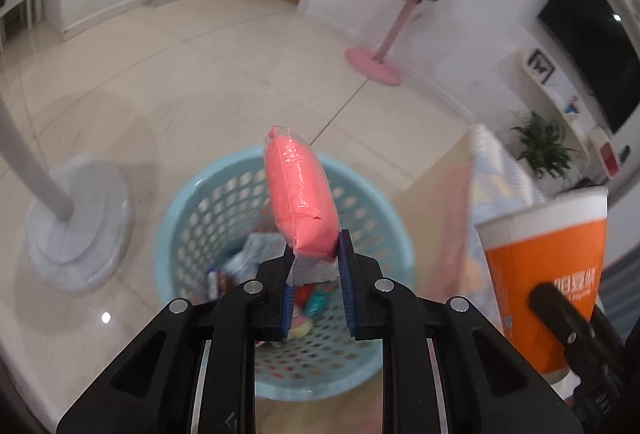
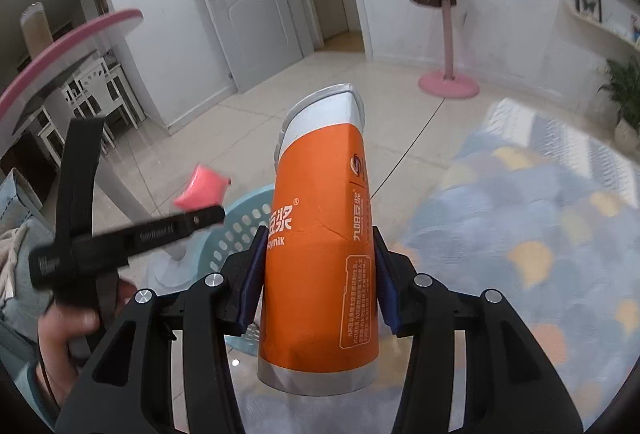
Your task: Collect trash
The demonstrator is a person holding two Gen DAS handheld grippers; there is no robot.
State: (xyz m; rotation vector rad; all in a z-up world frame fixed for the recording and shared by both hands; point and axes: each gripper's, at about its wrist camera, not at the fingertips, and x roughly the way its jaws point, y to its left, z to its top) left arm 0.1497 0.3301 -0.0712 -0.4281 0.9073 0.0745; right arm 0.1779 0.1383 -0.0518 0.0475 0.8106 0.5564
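The pink packet (image 1: pixel 302 194) sticks up from the tips of the left gripper (image 1: pixel 314 254). The two blue pads (image 1: pixel 345 262) are pressed together on its clear bottom end, so the packet is pinched tight. Right under the packet and the left gripper is the light blue basket (image 1: pixel 192 202). It has holes in its sides and some small bits of trash (image 1: pixel 312 300) lie in it.

The orange paper cup (image 2: pixel 320 250) sits between the two fingers of the right gripper (image 2: pixel 320 254). Both blue pads (image 2: pixel 252 274) touch its sides, so the gripper is squeezed on the cup. The cup leans away from the gripper, with its white rim far from the fingers. It has white writing on it.

The left wrist view looks down into the basket and shows the trash inside. It also shows the orange cup to the right, with a black finger in front of it. To the left of the basket is a grey round stand base (image 1: pixel 76 230).

The right wrist view shows only a piece of the basket, left of and behind the cup. It shows the left gripper from the side, with a hand (image 2: pixel 68 330) holding it. To the right of the cup is a spotted rug (image 2: pixel 540 234). Far ahead are a white door (image 2: pixel 248 2) and a pink coat stand (image 2: pixel 448 46) with bags.
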